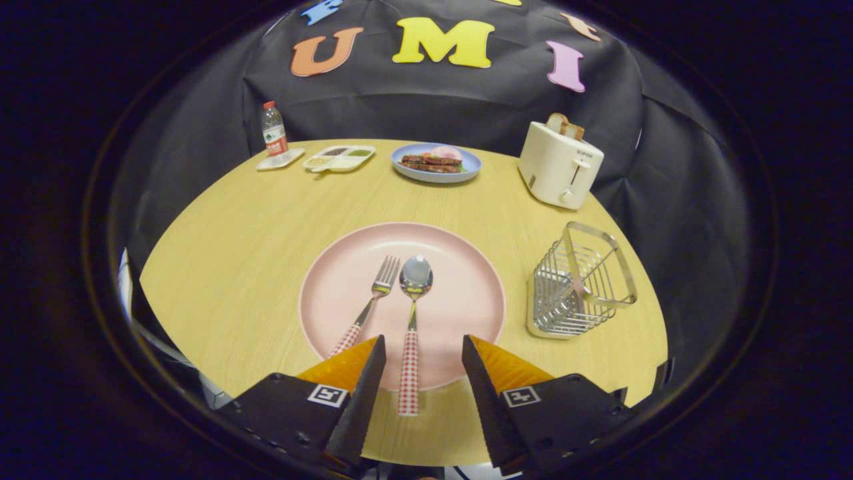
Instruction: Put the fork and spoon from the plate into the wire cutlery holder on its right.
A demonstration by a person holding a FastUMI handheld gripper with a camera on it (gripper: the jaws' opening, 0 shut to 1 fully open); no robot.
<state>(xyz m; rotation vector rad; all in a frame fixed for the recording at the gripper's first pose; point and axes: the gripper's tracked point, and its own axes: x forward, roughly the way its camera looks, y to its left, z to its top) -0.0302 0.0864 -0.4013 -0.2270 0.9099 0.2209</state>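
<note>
Gripper (423, 357) wide open and empty, its fingers flanking the spoon (413, 313) handle on the plate (466, 267), fork (370, 303) just left; next comes closing, then carrying right to the holder (580, 283).

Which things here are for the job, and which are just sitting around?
For the job: fork, spoon, pink plate, wire holder, open gripper with the spoon handle between its fingers.
Just lying about: toaster, bottle, food plate, snack tray.
</note>
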